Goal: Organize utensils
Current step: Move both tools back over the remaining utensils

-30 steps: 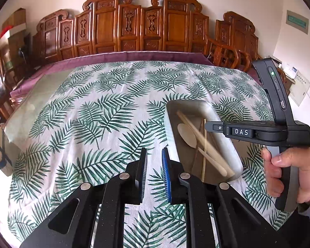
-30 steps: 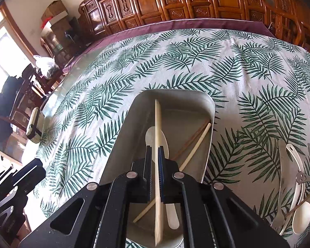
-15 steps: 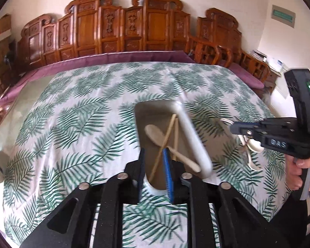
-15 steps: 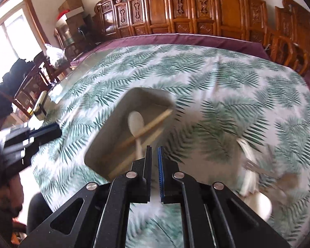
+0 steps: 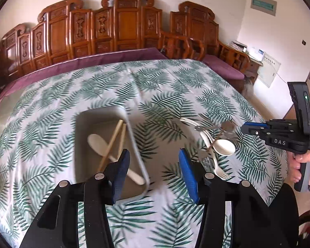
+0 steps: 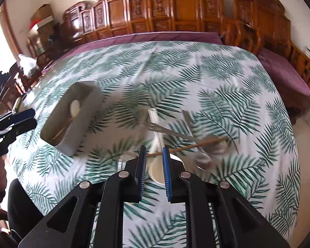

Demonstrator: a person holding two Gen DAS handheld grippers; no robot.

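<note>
A leaf-print cloth (image 5: 155,86) covers the table, with carved wooden chairs (image 5: 126,24) behind. The grey tray (image 5: 80,144), left of the opening, empty left gripper (image 5: 153,171), holds a spoon (image 5: 97,142) and chopsticks (image 5: 115,136). The right gripper (image 6: 154,171) is also opening and empty, above loose utensils (image 6: 175,134).

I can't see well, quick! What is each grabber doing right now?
Left gripper: jaws opening, nothing between them.
Right gripper: jaws opening, holding nothing, above the loose utensils.

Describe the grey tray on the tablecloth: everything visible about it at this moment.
The grey tray is a long rectangle with rounded corners and raised walls, matte, plastic by its look. It lies flat on the leaf-print tablecloth, left of the loose cutlery pile. Inside lie a cream spoon and two pale wooden chopsticks crossing over it. Neither gripper touches it.
</note>
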